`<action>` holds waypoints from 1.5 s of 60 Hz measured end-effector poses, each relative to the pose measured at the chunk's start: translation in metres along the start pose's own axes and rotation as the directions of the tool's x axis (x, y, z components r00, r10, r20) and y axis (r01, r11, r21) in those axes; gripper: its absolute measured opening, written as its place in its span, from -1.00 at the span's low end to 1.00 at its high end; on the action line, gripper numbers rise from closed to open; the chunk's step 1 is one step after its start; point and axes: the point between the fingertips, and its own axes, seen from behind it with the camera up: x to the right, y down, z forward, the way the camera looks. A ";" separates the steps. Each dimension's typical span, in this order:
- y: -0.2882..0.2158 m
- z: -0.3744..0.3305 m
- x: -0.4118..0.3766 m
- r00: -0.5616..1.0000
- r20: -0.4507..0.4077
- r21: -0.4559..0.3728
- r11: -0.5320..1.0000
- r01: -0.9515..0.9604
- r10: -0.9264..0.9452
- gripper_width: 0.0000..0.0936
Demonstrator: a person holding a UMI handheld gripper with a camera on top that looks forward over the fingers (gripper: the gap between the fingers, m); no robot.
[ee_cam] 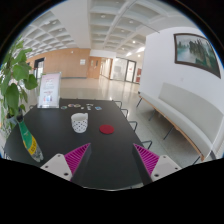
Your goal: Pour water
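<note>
1. The dark table (60,135) takes up most of the near ground, set in a bright hall with a white bench (185,110) along the wall to one side and a leafy plant (12,85) at the other.
2. The gripper (111,160) hangs over the table's near end with its fingers wide apart and nothing between them; the pink pads (76,156) face each other across bare tabletop.
3. A green bottle (29,140) with a yellowish cap end lies tilted at the table edge beside the plant, well off to the side of the fingers. I take it to be the water source.
4. A white cup (79,122) stands upright beyond the fingers, towards the middle of the table, probably the vessel to fill.
5. A small red item (107,128), perhaps a lid, sits just beside the cup.
6. The step in hand looks like the reach for the bottle. To do it well, swing towards it with the fingers kept spread, straddle its body rather than the neck, and close firmly before lifting, since a slanted bottle can roll or slip.
</note>
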 end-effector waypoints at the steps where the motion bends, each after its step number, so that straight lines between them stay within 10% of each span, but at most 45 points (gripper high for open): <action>1: 0.001 0.000 -0.001 1.000 0.002 -0.002 1.000 0.000 0.000 0.83; 31: 0.094 -0.062 -0.143 0.989 0.143 -0.026 0.999 0.048 -0.044 0.83; 44: 0.072 -0.063 -0.251 0.961 0.267 0.065 0.996 0.059 -0.075 0.82; 61: 0.035 0.006 -0.318 0.973 0.229 0.129 0.992 -0.010 -0.020 0.82; 90: 0.021 0.040 -0.332 0.967 0.253 0.188 0.980 -0.063 0.014 -0.14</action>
